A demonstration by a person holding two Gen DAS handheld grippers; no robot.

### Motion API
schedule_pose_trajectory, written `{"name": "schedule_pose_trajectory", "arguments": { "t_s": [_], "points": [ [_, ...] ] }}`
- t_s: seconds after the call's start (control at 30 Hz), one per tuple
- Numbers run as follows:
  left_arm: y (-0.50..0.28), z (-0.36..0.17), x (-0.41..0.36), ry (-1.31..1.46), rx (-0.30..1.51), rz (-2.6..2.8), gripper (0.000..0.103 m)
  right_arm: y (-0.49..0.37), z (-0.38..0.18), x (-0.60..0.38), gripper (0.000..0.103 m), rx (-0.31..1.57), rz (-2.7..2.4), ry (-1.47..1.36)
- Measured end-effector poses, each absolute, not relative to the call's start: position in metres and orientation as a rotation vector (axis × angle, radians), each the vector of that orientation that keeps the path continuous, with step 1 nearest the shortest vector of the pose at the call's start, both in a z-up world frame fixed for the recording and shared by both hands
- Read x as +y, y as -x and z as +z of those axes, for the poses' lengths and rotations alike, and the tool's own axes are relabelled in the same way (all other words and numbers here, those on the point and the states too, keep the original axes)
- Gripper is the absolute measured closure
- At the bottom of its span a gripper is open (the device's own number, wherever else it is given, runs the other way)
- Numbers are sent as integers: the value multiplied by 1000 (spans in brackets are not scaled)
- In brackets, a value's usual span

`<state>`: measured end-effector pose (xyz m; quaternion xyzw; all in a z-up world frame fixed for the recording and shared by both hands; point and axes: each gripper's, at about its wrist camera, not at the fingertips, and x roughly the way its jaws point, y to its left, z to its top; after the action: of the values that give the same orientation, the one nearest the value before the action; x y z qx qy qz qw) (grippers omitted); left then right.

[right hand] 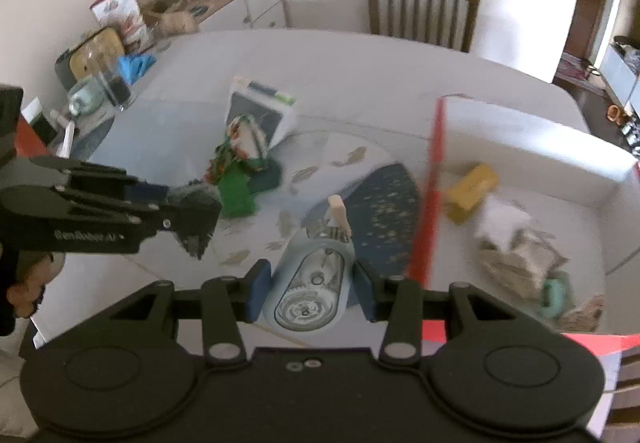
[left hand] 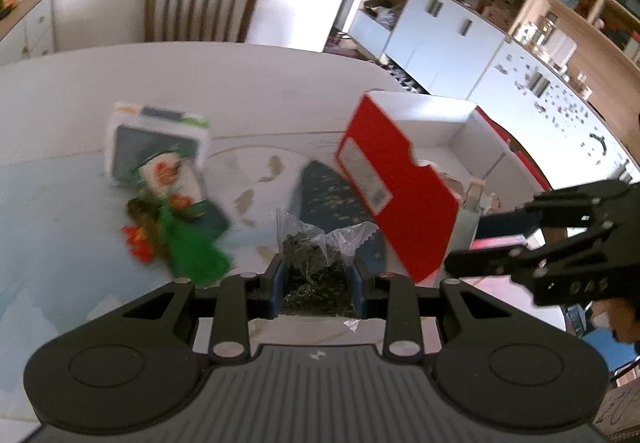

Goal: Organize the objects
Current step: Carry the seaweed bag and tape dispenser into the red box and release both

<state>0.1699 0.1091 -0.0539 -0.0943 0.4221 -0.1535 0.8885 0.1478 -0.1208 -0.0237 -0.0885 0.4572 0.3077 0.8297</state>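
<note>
We're mid-carry: left gripper (left hand: 316, 279) pinches clear herb bag (left hand: 316, 247), right gripper (right hand: 308, 295) clamps pale-blue gadget (right hand: 310, 283), both beside red box (right hand: 520, 163). Next: drop both inside.

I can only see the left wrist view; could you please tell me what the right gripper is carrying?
Observer: The right gripper is shut on a pale blue hand-crank device with a wooden knob.
Operator: Thank you. What is already inside the red box?
Observer: A yellow carton lies near its red wall, with crumpled paper next to it.
Operator: Is anything standing at the table's far left end?
Observer: Yes, a clear glass stands there.
</note>
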Motion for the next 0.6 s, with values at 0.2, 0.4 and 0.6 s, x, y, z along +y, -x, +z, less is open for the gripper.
{"name": "schedule_pose_trajectory", "arguments": {
  "t_s": [0.2, 0.4, 0.6],
  "points": [
    [-183, -42, 65, 151, 868, -379, 71, -157, 1, -165, 60, 905, 606, 162],
    [-202, -28, 16, 108, 846, -427, 71, -179, 16, -212, 60, 863, 536, 136],
    [-222, -19, -32, 55, 838, -456, 71, -204, 18, -254, 60, 827, 473, 133]
  ]
}}
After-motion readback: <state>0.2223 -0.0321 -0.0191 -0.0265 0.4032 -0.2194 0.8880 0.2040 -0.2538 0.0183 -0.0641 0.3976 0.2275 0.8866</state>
